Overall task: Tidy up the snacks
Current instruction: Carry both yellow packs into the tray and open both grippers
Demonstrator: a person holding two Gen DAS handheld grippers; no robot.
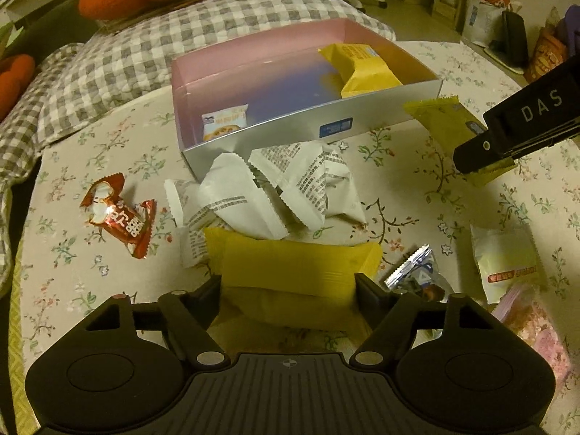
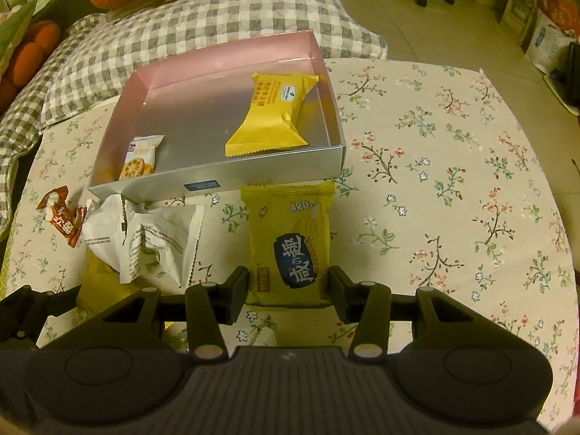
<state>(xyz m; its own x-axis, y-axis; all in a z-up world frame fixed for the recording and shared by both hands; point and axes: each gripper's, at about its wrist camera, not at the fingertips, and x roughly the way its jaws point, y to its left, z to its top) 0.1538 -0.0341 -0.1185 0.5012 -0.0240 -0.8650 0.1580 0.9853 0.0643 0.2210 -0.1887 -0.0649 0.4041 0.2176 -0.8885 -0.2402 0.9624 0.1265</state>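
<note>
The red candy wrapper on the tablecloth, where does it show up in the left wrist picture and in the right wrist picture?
Left wrist view: the red candy wrapper lies at middle left, on the floral tablecloth, left of the white packets.
Right wrist view: the same wrapper sits at the far left edge, just below the near left corner of the box.
Shared landmark: the open silver box with the pink inside.
</note>
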